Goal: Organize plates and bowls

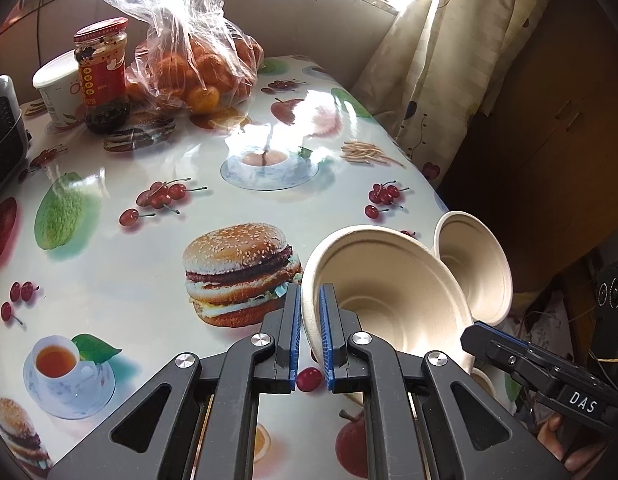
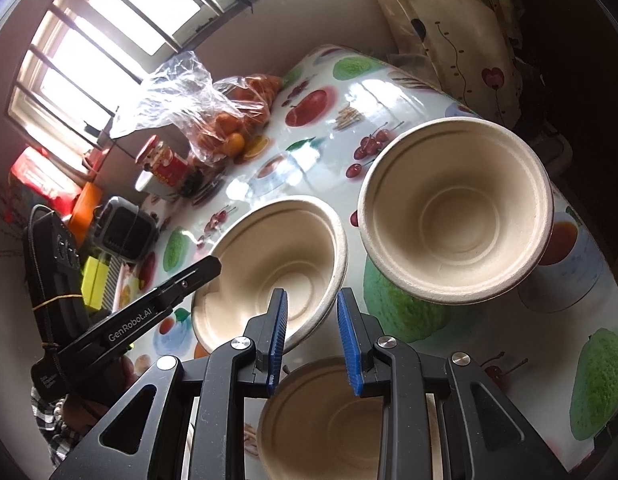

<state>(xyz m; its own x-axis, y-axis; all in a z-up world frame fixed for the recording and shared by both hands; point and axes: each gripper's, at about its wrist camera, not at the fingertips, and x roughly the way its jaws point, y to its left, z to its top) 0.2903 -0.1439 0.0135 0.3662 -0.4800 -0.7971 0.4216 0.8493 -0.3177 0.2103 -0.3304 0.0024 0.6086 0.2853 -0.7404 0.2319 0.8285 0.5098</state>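
Left gripper (image 1: 309, 334) is clamped on the rim of a tilted bowl (image 1: 389, 292) held above the table (image 1: 149, 240). Right gripper (image 2: 312, 344), fingers apart, hovers over a near bowl (image 2: 321, 420). A third bowl (image 2: 455, 210) rests beyond. To nest cleanly, the held bowl is best levelled and centred before release.

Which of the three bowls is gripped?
The left bowl: the left gripper pinches its rim. The far bowl and near bowl sit free.
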